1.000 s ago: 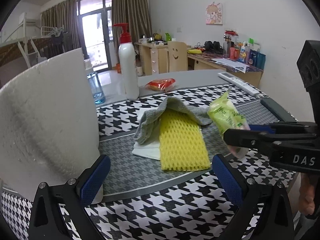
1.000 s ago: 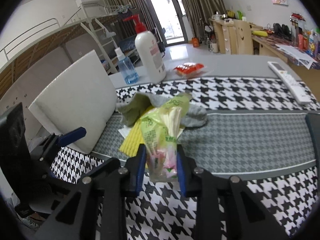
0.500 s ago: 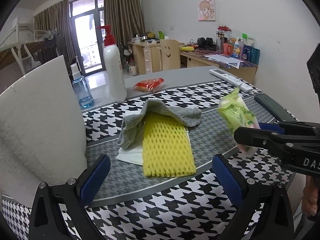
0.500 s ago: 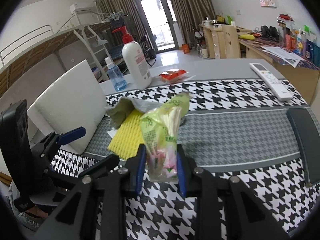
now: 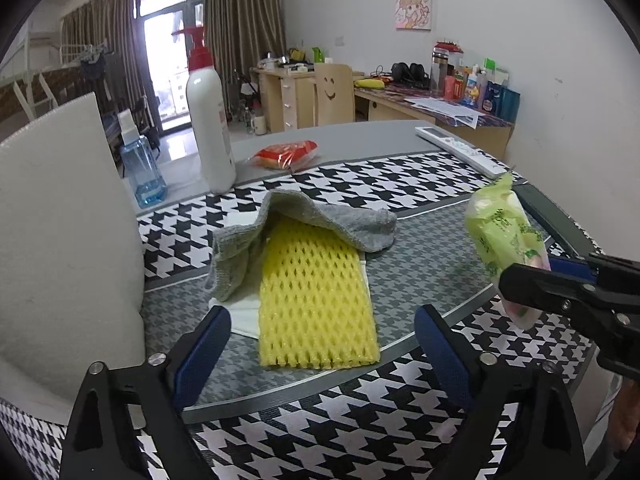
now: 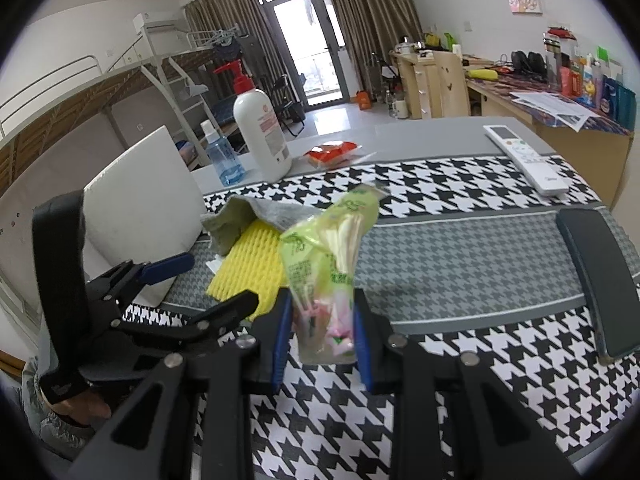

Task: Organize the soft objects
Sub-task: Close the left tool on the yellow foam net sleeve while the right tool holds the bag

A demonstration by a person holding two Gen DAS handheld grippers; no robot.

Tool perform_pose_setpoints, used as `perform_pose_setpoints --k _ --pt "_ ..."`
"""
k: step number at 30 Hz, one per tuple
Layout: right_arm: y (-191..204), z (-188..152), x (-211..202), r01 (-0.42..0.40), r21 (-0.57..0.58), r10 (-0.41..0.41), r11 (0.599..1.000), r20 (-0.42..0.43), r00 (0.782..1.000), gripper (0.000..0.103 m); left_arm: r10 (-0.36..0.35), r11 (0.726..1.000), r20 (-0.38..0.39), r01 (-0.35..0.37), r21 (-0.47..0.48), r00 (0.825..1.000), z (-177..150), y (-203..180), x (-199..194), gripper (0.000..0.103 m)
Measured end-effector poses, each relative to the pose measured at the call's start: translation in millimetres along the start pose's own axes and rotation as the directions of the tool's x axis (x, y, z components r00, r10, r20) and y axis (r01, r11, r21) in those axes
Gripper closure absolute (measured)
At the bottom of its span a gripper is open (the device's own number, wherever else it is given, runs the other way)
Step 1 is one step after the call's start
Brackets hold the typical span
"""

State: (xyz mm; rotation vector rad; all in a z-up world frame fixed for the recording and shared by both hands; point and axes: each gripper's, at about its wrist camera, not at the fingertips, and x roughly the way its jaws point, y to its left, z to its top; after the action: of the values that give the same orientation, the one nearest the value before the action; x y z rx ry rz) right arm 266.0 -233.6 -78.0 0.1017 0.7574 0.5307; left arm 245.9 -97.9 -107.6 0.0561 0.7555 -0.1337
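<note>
Gripping the green packet [image 6: 325, 276] near its lower end, the right gripper [image 6: 320, 334] holds it clamped between both blue pads, clear of the table, with the upper part of the packet standing unsupported above the jaws. Because the packet is a thin, slack film bag, it may slide down through the pads or fold over if the hand tilts or swings quickly. The left gripper [image 5: 320, 344] holds nothing; its jaws have just been closing slightly, yet they stand wide apart above the near end of the yellow foam net [image 5: 316, 300], with neither pad touching it. The net lies flat on a white sheet [image 5: 244, 312], its far end tucked under the grey cloth [image 5: 320, 216]. Closing on the net from this position may pinch the white sheet as well, or drag the grey cloth along, disturbing the stack. The two grippers work close together, so contact between them is possible. The white foam board [image 5: 60, 216] stands just beside the left jaw and may be knocked over.
</note>
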Motion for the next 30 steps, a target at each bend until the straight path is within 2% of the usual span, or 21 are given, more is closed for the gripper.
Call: perform_pose_setpoints --k 4,10,14,19,21,23,28,29,30 --pt "-1 -1 0 -0.002 0.005 0.002 1.0 -0.001 1.0 0.07 0.021 1.0 -0.022 -0.021 -0.002 1.0 1 0 6 0.014" --pt "-1 -1 1 0.004 0.001 -0.004 1.0 -0.004 1.0 0.07 0.023 1.0 -0.058 -0.024 -0.012 0.998 -2 3 12 0.023" --pt "-1 -1 2 0.006 -0.002 -0.006 1.0 -0.006 1.0 0.07 0.012 1.0 -0.077 -0.012 -0.007 0.997 -3 2 15 0.039" --pt "-1 -2 1 0.008 -0.001 -0.008 1.0 -0.005 1.0 0.07 0.008 1.0 -0.084 -0.008 -0.006 0.996 -5 2 15 0.047" --pt "-1 -2 1 0.009 0.001 -0.009 1.0 -0.006 1.0 0.07 0.012 1.0 -0.082 -0.012 -0.008 0.997 -5 2 15 0.057" --pt "0 -2 2 0.012 -0.002 -0.012 1.0 -0.009 1.0 0.07 0.017 1.0 -0.082 -0.017 -0.006 0.997 -5 3 14 0.061" --pt "1 -2 0 0.012 -0.006 -0.012 1.0 -0.002 1.0 0.07 0.027 1.0 -0.075 -0.026 0.011 0.997 -5 2 12 0.08" --pt "2 -2 0 0.014 -0.007 -0.014 1.0 -0.001 1.0 0.07 0.031 0.999 -0.073 -0.03 0.013 0.997 -5 2 11 0.09" --pt "2 -2 0 0.014 -0.007 -0.014 1.0 -0.001 1.0 0.07 0.029 1.0 -0.071 -0.029 0.012 0.997 -4 2 10 0.09"
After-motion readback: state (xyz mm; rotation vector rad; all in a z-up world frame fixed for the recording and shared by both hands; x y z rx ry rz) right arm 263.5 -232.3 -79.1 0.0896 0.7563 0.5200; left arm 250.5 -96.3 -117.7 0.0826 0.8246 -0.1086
